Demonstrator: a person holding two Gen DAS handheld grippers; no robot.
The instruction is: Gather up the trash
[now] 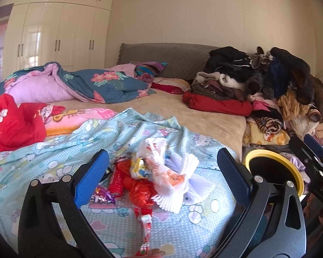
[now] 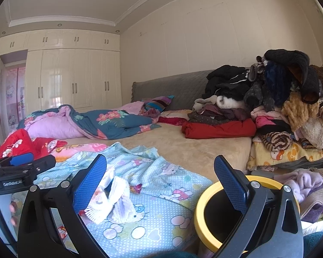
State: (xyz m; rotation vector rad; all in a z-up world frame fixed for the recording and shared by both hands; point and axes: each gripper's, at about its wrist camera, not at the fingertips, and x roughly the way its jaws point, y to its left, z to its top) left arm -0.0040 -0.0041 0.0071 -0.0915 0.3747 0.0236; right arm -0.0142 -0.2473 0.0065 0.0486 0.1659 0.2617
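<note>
A heap of trash lies on the light-blue cartoon sheet (image 1: 43, 150): a white plastic bag (image 1: 159, 167), white pleated paper (image 1: 191, 185), red wrappers (image 1: 140, 191), a red can-like tube (image 1: 116, 181) and a purple foil wrapper (image 1: 103, 196). My left gripper (image 1: 162, 176) is open and empty, its blue pads on either side of the heap, just above it. A yellow-rimmed black bin (image 1: 275, 172) stands at the bed's right edge. My right gripper (image 2: 159, 185) is open and empty; its right finger hangs over the bin (image 2: 217, 212). The pleated paper (image 2: 116, 200) and a small wrapper (image 2: 136, 188) show there too.
A big pile of clothes (image 1: 269, 90) covers the bed's right side. Quilts (image 1: 86, 83) and a red garment (image 1: 13, 122) lie on the left. A grey headboard (image 1: 172, 58) and white wardrobes (image 1: 60, 34) stand behind. The left gripper's body (image 2: 17, 169) shows at left in the right wrist view.
</note>
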